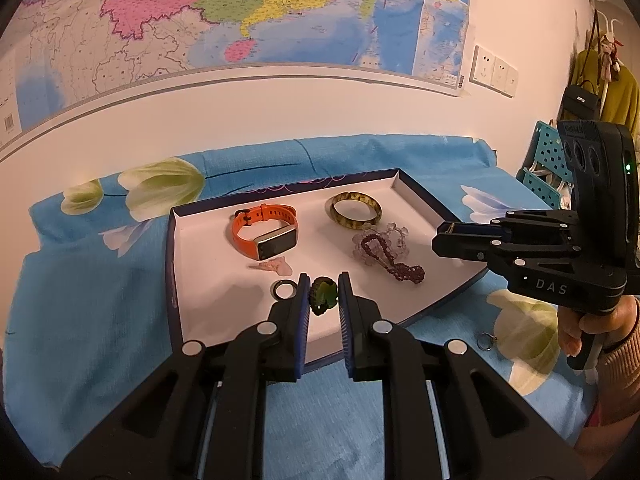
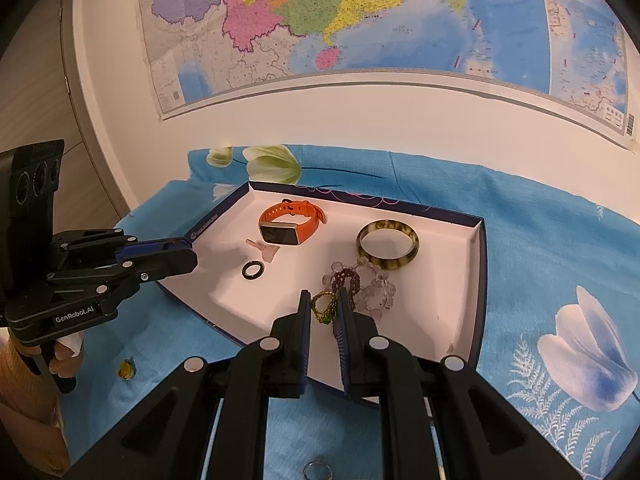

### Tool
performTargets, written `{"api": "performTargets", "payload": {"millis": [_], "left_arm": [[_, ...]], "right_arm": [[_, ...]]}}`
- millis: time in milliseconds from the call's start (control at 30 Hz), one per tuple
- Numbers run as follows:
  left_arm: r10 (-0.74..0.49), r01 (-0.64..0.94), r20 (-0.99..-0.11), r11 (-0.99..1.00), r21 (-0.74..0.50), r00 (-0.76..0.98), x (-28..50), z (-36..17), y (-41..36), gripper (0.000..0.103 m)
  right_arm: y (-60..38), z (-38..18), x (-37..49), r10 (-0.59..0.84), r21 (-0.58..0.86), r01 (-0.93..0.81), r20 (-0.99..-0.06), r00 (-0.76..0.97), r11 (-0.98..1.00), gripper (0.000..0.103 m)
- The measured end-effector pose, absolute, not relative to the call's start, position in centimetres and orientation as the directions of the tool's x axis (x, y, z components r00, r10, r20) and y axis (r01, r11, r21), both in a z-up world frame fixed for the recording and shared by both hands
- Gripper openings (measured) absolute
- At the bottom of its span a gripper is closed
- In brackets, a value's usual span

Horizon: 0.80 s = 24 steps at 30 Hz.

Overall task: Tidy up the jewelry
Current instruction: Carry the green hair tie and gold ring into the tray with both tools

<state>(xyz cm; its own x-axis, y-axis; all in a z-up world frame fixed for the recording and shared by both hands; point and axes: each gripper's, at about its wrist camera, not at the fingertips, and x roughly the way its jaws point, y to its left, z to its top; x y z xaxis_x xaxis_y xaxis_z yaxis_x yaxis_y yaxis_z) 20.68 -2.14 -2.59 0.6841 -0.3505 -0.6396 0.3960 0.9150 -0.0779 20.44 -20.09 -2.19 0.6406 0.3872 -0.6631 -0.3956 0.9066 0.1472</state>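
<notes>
A white tray (image 1: 200,280) with a dark blue rim holds an orange smartwatch (image 1: 264,232), an amber bangle (image 1: 355,209), a clear bead bracelet (image 1: 384,240), a dark red bead string (image 1: 394,260), a pink charm (image 1: 272,266) and a black ring (image 1: 284,289). My left gripper (image 1: 324,296) is shut on a green bead ring (image 1: 323,294) just above the tray. In the right wrist view my right gripper (image 2: 324,308) is shut on a green-yellow bead ring (image 2: 323,307) above the tray's (image 2: 400,352) near edge. The bangle (image 2: 387,244) and watch (image 2: 288,226) lie beyond.
A blue flowered cloth (image 1: 100,320) covers the table. A silver ring (image 1: 486,340) lies on the cloth right of the tray; it also shows in the right wrist view (image 2: 318,471). A small yellow piece (image 2: 126,369) lies on the cloth left of the tray. A map hangs on the wall behind.
</notes>
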Motion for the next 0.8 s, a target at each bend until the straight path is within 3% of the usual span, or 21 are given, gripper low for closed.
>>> {"api": "performTargets", "payload": {"millis": [800], "left_arm": [[-0.321,0.368,-0.662,0.927,-0.073,0.677,22.4,-3.3,-2.3,0.014]], "right_arm": [[-19.6,-2.6,22.2,0.371,0.133,-0.393,-0.685,0.627,0.91,0.011]]}}
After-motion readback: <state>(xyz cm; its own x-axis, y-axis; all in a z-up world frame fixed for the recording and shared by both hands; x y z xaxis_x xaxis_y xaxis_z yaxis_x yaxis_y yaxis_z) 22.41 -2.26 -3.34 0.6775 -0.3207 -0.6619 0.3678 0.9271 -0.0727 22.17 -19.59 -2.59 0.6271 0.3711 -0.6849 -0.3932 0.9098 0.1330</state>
